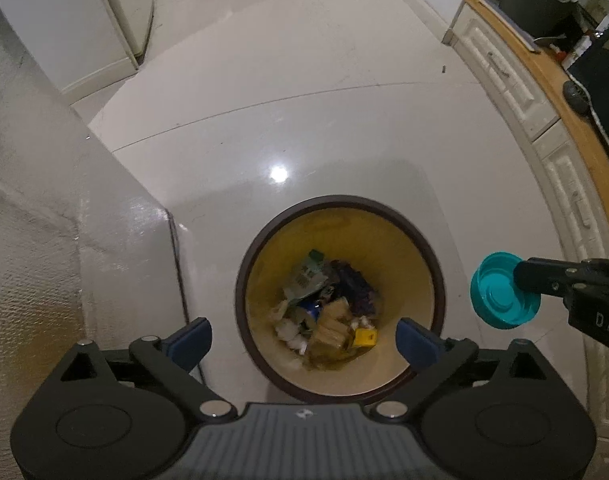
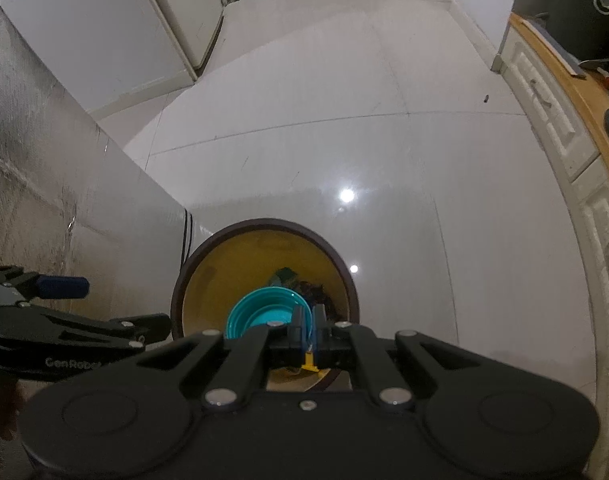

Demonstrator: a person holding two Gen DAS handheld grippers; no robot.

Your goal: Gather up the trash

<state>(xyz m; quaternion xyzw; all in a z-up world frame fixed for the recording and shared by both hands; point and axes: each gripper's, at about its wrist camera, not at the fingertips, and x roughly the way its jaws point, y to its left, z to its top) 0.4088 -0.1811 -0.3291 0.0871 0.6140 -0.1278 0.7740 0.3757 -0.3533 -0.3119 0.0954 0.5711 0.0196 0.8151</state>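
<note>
Right wrist: teal lid (image 2: 264,312) over bin (image 2: 192,264)

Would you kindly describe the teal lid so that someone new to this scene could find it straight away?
Start at the round bin with a dark brown rim and yellow inside, standing on the pale glossy tiled floor. Just beside its rim, the right tongs hold a round teal plastic lid by its edge. Unlike the crumpled litter in the bin, it is clean, bright and held in the air.

- Left wrist view: looks steeply down from above the bin (image 1: 340,300), fairly near.
- Right wrist view: same downward facing, apparently closer.
- Shared: bin (image 2: 264,280), tiled floor (image 1: 304,140), cabinets (image 2: 552,112).
</note>
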